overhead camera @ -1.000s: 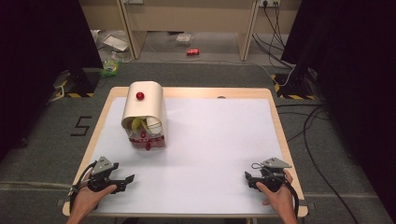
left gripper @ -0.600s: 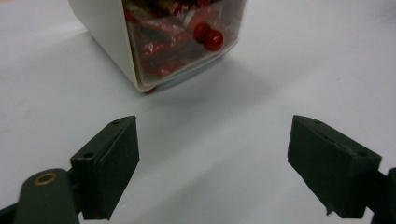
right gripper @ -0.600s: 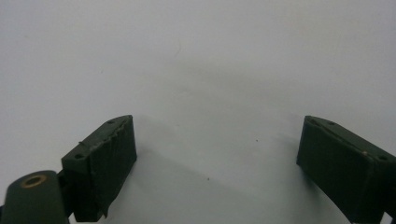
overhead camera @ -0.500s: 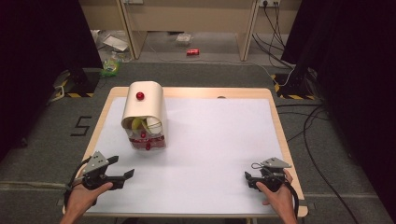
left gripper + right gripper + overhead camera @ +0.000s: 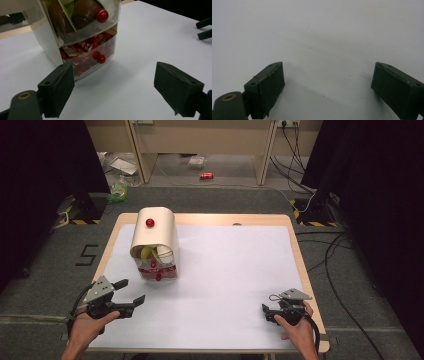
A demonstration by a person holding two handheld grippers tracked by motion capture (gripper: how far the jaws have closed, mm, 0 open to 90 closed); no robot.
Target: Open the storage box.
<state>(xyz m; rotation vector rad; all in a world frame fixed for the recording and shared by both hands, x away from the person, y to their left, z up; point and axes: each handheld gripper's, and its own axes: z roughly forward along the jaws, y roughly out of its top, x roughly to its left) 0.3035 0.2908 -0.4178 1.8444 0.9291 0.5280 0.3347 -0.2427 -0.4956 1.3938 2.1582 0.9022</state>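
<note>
A cream drawer unit (image 5: pixel 155 240) with a rounded top and a red knob (image 5: pixel 150 222) stands at the table's back left. Its clear upper drawer (image 5: pixel 82 17) holds fruit. The lower drawer (image 5: pixel 87 53), with a red knob (image 5: pixel 100 58), holds red packets. My left gripper (image 5: pixel 133 290) is open and held above the table's front left. It points at the unit's front, a short way from it, with nothing between its jaws (image 5: pixel 113 87). My right gripper (image 5: pixel 264 312) is open at the front right, low over the bare white sheet (image 5: pixel 327 85).
A white sheet (image 5: pixel 235 270) covers most of the wooden table (image 5: pixel 298 255). The right gripper's jaws (image 5: pixel 203 28) appear far off in the left gripper view. Cables (image 5: pixel 340 250) trail on the floor to the right. A red can (image 5: pixel 206 175) and litter lie beyond the table.
My left gripper has risen off the table and moved forward and right toward the drawer unit. The right gripper has stayed where it was.
</note>
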